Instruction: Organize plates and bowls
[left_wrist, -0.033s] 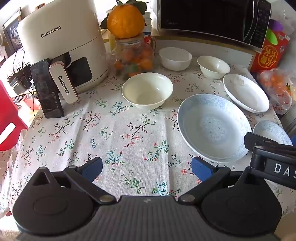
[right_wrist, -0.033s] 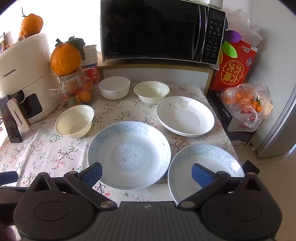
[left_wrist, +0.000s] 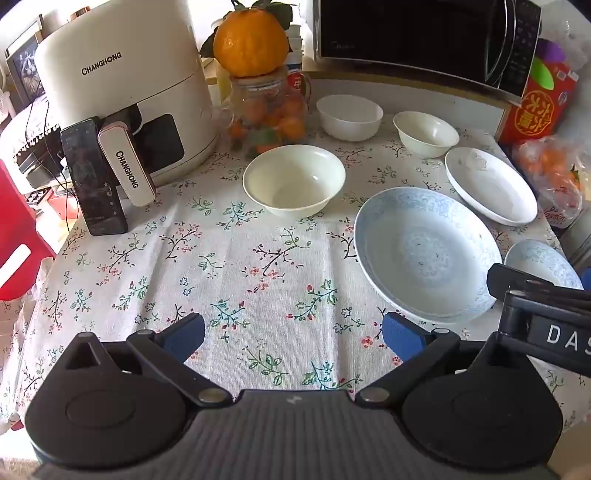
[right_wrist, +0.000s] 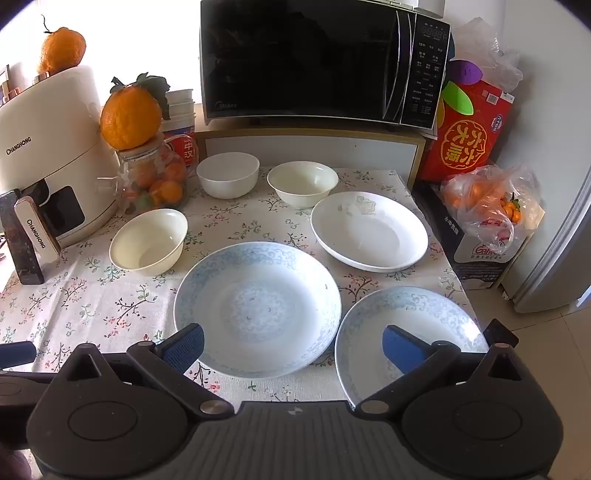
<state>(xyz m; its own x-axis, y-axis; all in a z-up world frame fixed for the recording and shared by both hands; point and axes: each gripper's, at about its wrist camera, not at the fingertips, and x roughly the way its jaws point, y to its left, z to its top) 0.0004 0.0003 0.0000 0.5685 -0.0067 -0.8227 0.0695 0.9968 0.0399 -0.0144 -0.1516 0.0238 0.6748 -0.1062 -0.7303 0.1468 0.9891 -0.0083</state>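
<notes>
A: Where does the left gripper (left_wrist: 293, 338) stand?

B: Over bare floral tablecloth (left_wrist: 229, 258), jaws spread wide and holding nothing. The cream bowl (left_wrist: 294, 180) sits ahead of the gap, well apart from the fingertips. The large blue plate (left_wrist: 426, 251) lies ahead and to the right, its near rim close to the right fingertip but not touching.

A: And the right gripper (right_wrist: 293, 345)?

B: Also wide open and empty. The large blue plate (right_wrist: 257, 308) lies mostly between its fingers, the near rim just ahead of the blue pads. The right finger hangs over the small blue plate (right_wrist: 410, 332), which sits just beside the large one at the table's right edge.

A: The rest of the dishes?

B: The white plate (right_wrist: 369, 230) lies behind the blue ones. Two bowls stand at the back near the microwave (right_wrist: 314, 62): a white bowl (right_wrist: 228, 174) and a cream back bowl (right_wrist: 303, 183), side by side, apart.
</notes>
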